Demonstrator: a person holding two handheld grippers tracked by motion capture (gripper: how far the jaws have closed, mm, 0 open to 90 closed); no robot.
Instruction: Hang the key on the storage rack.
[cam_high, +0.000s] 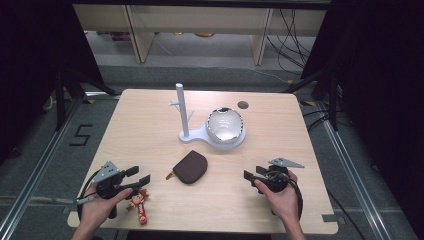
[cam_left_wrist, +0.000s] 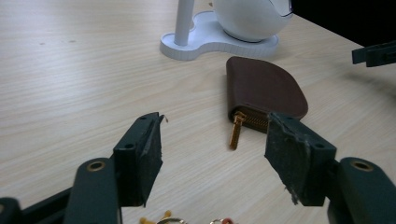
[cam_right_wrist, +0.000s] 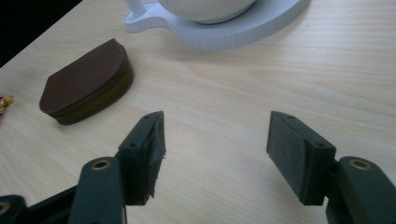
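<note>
Brown zip pouch (cam_high: 190, 166) lies flat on the desk (cam_high: 150, 125), near the middle of its width and closer to the near edge than to the far one. It sits between the two hands, apart from both.

Left hand-held gripper (cam_high: 141, 182): jaws wide, nothing between them, low over the desk by the near left corner. In the left gripper view the pouch (cam_left_wrist: 265, 88) is just ahead and slightly right of the jaw line, with its gold zip pull (cam_left_wrist: 236, 130) pointing back toward the jaws. The pull's long axis runs roughly along the approach direction.

Right hand-held gripper (cam_high: 249, 177): jaws at full spread, empty, toward the near right corner. In the right gripper view the pouch (cam_right_wrist: 86, 81) lies well off to the left and ahead, showing its zipped curved side (cam_right_wrist: 95, 106).

Judgement: the left is the nearer, and the pull faces it. A grasp from the left would need only a short advance with a small shift toward the pull.

White stand (cam_high: 212, 135) with a post (cam_high: 182, 107) and a round bowl-like body (cam_high: 225, 125) sits behind the pouch, toward the far edge, not touching it. A small keychain figure and red wrapper (cam_high: 140, 205) lie beside the left hand (cam_high: 100, 207).
</note>
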